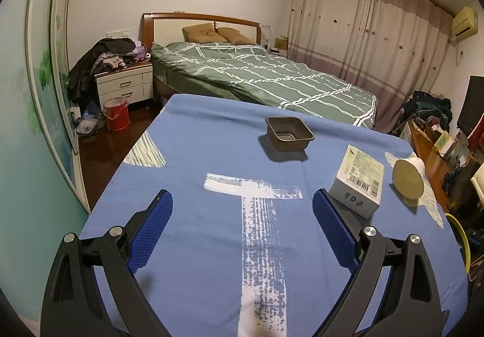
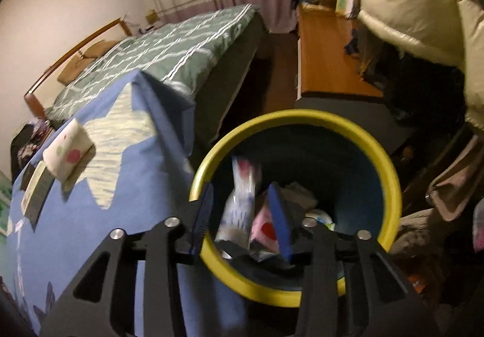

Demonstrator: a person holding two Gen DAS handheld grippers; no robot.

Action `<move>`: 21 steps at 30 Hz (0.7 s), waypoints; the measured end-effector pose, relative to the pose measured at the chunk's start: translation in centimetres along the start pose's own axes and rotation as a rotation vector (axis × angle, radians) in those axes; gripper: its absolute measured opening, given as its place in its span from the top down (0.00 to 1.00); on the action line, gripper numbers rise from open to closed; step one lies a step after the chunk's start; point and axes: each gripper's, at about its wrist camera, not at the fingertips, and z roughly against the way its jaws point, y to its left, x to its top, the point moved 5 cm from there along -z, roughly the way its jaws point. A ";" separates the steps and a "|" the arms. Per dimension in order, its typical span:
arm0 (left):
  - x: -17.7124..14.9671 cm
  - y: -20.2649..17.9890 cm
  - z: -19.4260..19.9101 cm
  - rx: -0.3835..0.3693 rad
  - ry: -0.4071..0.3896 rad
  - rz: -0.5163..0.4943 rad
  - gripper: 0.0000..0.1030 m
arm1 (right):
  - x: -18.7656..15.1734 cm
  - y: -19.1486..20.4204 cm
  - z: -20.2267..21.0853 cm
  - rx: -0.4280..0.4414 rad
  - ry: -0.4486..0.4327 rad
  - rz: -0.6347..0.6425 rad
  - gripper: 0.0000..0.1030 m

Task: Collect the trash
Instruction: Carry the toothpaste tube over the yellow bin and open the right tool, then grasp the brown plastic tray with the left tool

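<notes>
Your right gripper (image 2: 239, 209) hangs over the round yellow-rimmed dark bin (image 2: 390, 173) beside the blue-clothed surface (image 2: 99, 234), fingers parted, with a blurred white-and-blue plastic wrapper (image 2: 240, 200) between them; whether they touch it you cannot tell. Keep the fingers inside the rim so it lands among the trash. Your left gripper (image 1: 242, 216) hovers empty, fingers spread wide, over the surface, where the brown plastic tray (image 1: 289, 134), white barcoded carton (image 1: 358, 178) and tipped paper cup (image 1: 408, 179) wait; take the nearest, the carton, by its narrow sides.
</notes>
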 end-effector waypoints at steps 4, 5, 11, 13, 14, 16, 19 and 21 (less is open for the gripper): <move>-0.1 -0.4 -0.3 -0.009 0.013 -0.012 0.10 | 0.1 1.1 1.2 0.033 -0.058 -0.011 0.63; -0.2 -0.6 -0.3 -0.016 0.017 -0.016 0.10 | 0.2 1.5 1.5 0.037 -0.076 -0.005 0.63; -0.1 -2.3 -0.8 -0.039 0.078 -0.038 0.10 | 0.4 4.2 3.4 0.027 -0.198 0.048 0.63; 0.3 -2.9 -1.2 -0.053 0.106 -0.045 0.10 | 0.4 4.3 3.8 0.023 -0.230 0.056 0.63; 0.6 -3.3 -1.5 -0.049 0.118 -0.055 0.10 | 0.4 4.3 3.9 0.022 -0.238 0.057 0.63; 1.1 -4.4 -2.5 -0.036 0.143 -0.085 0.10 | 0.2 4.5 4.3 0.018 -0.263 0.061 0.63; 1.9 -6.4 -4.7 -0.020 0.170 -0.122 0.10 | 0.2 4.6 4.4 0.023 -0.270 0.065 0.62; 2.4 -7.6 -6.4 -0.015 0.187 -0.129 0.10 | 0.3 4.8 4.5 0.017 -0.276 0.070 0.61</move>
